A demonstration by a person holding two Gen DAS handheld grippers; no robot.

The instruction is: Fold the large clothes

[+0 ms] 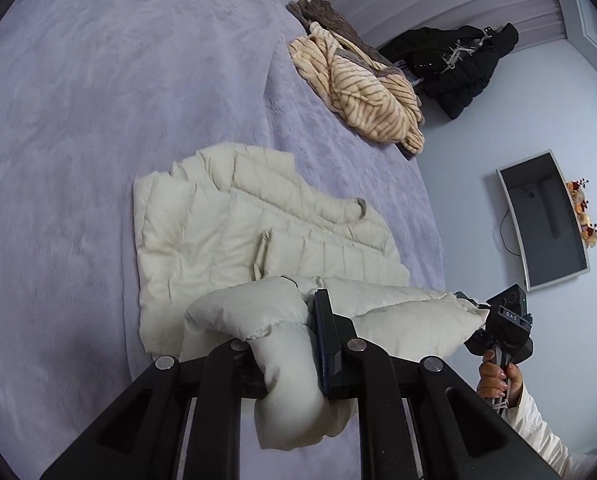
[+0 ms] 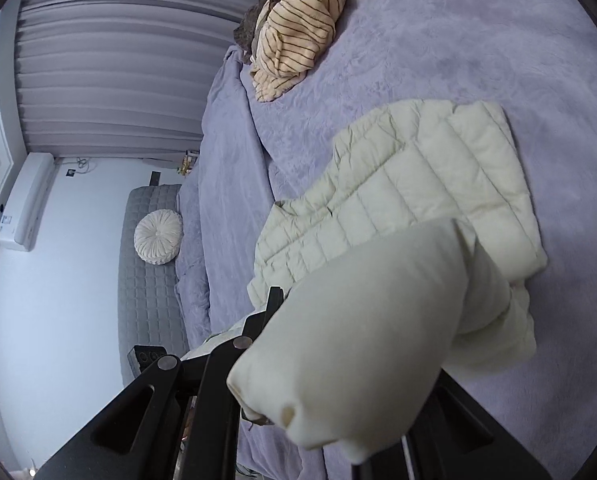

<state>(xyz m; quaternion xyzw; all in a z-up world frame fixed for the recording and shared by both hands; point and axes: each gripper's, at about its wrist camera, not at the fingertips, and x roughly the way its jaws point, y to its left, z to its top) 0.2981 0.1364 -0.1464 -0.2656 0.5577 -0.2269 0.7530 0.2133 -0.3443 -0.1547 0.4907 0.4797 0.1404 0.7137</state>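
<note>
both hand-held grippers, left (image 1: 294,344) and right (image 2: 298,364), clamp cream puffer jacket (image 1: 234,232).

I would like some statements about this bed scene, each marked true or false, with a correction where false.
1. The left gripper is shut on the cream puffer jacket. True.
2. The right gripper is open and holds nothing. False: it is shut on the same jacket.
3. A striped beige garment lies crumpled on the purple blanket. True.
4. The black coat lies on the bed. False: it hangs beyond the bed, near the curtain.
5. The round cushion is black. False: it is whitish.
</note>
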